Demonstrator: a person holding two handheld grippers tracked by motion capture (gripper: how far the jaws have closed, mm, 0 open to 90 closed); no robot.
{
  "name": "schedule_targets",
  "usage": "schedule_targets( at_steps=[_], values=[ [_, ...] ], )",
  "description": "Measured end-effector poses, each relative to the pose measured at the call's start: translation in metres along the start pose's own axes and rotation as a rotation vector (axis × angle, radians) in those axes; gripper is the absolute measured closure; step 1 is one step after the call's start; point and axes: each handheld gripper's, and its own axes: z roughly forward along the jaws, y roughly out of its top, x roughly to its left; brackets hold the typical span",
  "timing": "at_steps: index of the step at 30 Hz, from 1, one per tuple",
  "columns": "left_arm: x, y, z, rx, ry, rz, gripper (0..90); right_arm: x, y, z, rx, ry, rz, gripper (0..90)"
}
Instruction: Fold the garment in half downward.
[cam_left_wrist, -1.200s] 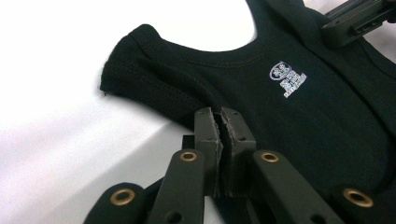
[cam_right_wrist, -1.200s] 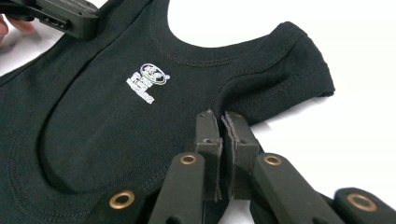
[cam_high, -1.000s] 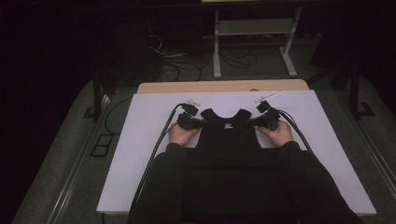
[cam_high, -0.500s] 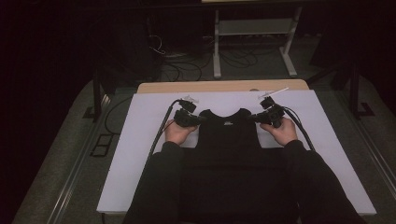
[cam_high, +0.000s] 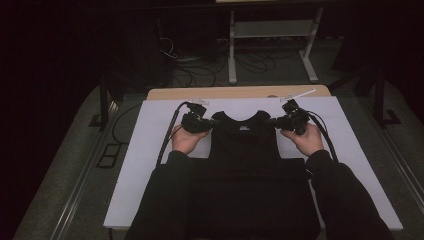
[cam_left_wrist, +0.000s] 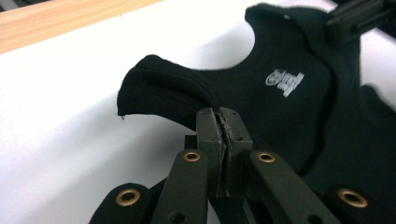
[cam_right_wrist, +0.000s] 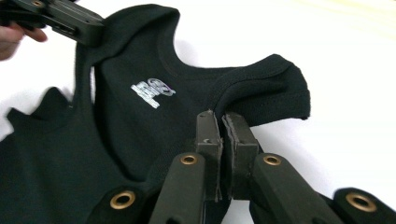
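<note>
Matt black knitted cloth vest (cam_high: 245, 145) with a glossy white printed label (cam_left_wrist: 284, 81), on a smooth white table sheet (cam_high: 150, 150); bare wood edge (cam_left_wrist: 56, 23) behind.

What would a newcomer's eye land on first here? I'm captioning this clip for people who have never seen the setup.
First, the black sleeveless knit top spread on the white table cover, dark against pale. Next, the left gripper and right gripper, each with its jaws shut on one shoulder strap at the garment's far end. Then the small white printed logo just below the neckline.
</note>
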Motion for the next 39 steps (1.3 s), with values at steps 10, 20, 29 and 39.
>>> schedule_targets(
  at_steps=[10, 20, 29, 39],
  values=[
    [-0.013, -0.016, -0.019, -0.003, -0.035, 0.019, 86.8, 0.019, -0.015, -0.019, -0.021, 0.014, -0.013, 84.4],
    [-0.026, -0.035, -0.027, 0.02, -0.033, 0.05, 86.8, 0.033, -0.037, -0.025, 0.01, 0.01, -0.019, 84.4],
    [-0.035, -0.05, -0.036, 0.017, -0.045, 0.065, 86.8, 0.044, -0.05, -0.033, -0.016, 0.032, -0.023, 84.4],
    [-0.042, -0.071, -0.042, 0.003, -0.072, 0.052, 86.7, 0.052, -0.066, -0.037, -0.019, 0.051, -0.027, 84.4]
  ],
)
